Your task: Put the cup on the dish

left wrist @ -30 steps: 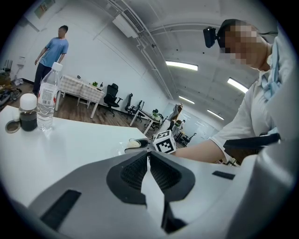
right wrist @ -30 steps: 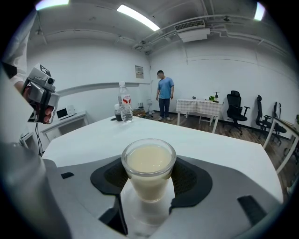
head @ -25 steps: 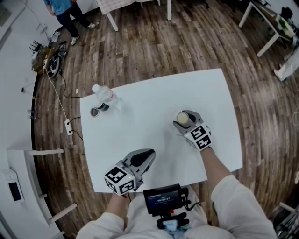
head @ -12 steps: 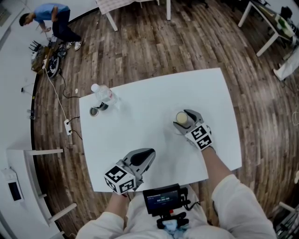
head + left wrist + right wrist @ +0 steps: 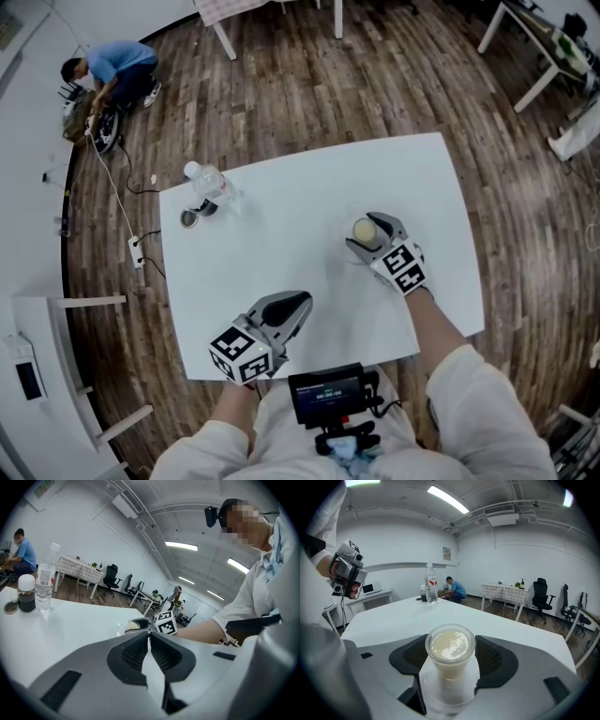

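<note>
**Cup on the dish, jaws wide: back out clean**

The cup (image 5: 451, 646), filled almost to the rim with a milky drink, stands upright on a clear dish (image 5: 450, 707) towards the right of the white table (image 5: 281, 234). It looks centred on the dish, so the placing itself seems done.

The right gripper (image 5: 370, 234) sits around the cup with its jaws spread as wide as they go. The pads flank the cup closely on both sides, and as far as its own view shows they do not press on it.

The step in hand, as I judge it, is the retreat. Keep the jaws fully spread and draw the gripper straight back along its own line, with no sideways swing, since either pad could nudge the cup. Lift a touch first: the clear dish lies low between the jaws, looks light, and could be dragged along. Go slowly, because the drink is high enough to slop.

The left gripper (image 5: 281, 314) rests near the table's front edge, jaws closed together and empty. A bottle (image 5: 208, 187) stands well apart at the far left corner.
</note>
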### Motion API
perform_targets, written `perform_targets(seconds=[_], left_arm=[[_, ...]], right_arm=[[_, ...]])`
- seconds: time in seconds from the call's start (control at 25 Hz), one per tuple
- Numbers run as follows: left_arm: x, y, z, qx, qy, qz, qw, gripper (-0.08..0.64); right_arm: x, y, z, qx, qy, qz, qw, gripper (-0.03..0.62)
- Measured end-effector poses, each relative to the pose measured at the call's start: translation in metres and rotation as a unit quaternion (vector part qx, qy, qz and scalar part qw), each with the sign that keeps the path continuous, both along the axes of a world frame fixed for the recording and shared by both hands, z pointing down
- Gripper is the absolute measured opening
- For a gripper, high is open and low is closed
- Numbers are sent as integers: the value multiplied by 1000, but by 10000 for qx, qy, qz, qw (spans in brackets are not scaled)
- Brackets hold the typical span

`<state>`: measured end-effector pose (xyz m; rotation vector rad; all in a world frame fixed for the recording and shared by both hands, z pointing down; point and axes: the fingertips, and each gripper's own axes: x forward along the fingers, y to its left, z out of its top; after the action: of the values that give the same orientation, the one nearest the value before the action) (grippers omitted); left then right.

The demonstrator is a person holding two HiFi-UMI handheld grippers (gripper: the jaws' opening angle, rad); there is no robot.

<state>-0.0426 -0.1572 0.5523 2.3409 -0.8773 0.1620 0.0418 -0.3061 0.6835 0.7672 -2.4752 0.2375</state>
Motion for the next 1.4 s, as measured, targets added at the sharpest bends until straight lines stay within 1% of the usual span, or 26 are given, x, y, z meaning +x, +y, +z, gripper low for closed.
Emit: perform_targets(seconds=[0.48,0.88,1.4], left_arm=[[-3,6,-5,84,9,41,10000,11],[-2,8,-11,174,43,66,9998,12],[0,13,-21,322,77,28,9994,18]], right_arm=[[-2,3,-13,-36,-57,-2,10000,305],[0,7,-32,101,-121,11,9999,305],[13,27,-44,160,-169,198,9995,305]])
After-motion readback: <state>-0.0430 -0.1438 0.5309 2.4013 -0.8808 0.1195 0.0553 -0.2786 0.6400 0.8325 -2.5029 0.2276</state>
